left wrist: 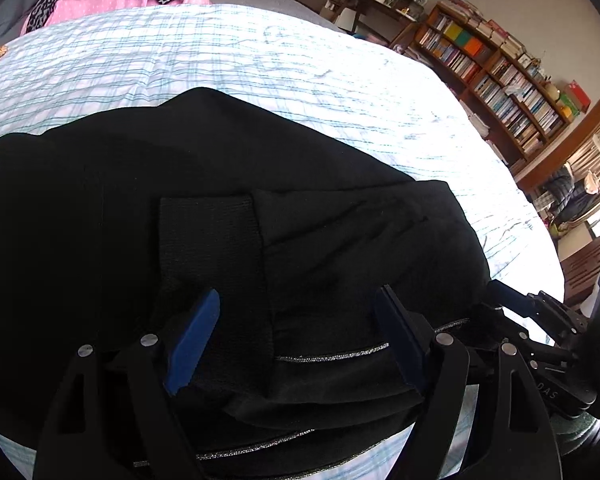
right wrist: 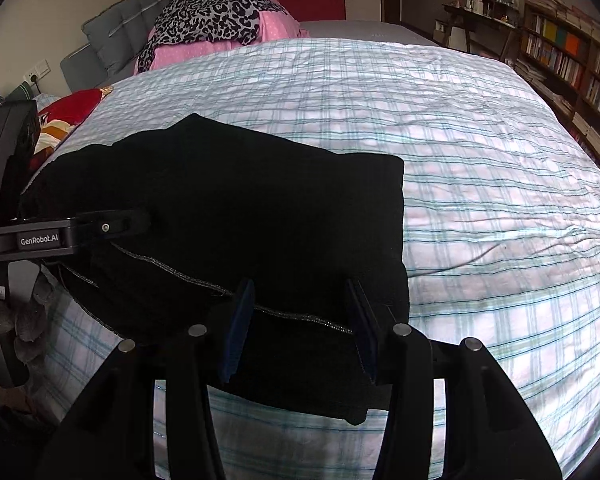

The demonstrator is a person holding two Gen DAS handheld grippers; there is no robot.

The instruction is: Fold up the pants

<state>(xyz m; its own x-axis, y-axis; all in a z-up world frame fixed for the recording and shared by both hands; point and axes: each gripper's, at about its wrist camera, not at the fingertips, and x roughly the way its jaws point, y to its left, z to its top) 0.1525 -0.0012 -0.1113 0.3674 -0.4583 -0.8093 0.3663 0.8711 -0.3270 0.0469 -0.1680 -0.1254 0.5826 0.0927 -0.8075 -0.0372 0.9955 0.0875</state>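
Note:
Black pants [left wrist: 220, 200] lie folded in a thick bundle on the plaid bedspread [left wrist: 260, 52], with a ribbed cuff on top and a thin silver stripe along the near edges. My left gripper [left wrist: 300, 320] is open, its blue fingers spread just above the near edge of the pants. In the right wrist view the pants [right wrist: 240, 208] lie left of centre. My right gripper [right wrist: 300, 312] is open over their near right corner, holding nothing. The left gripper's body [right wrist: 60, 232] shows at the left, the right gripper's body [left wrist: 560, 340] at the far right of the left view.
Pink and leopard-print bedding [right wrist: 212, 20] is piled at the head of the bed. A red cloth [right wrist: 68, 108] lies at the left edge. Bookshelves [left wrist: 500, 80] and a desk [right wrist: 480, 4] stand beyond the bed's right side. The bedspread [right wrist: 480, 180] stretches right of the pants.

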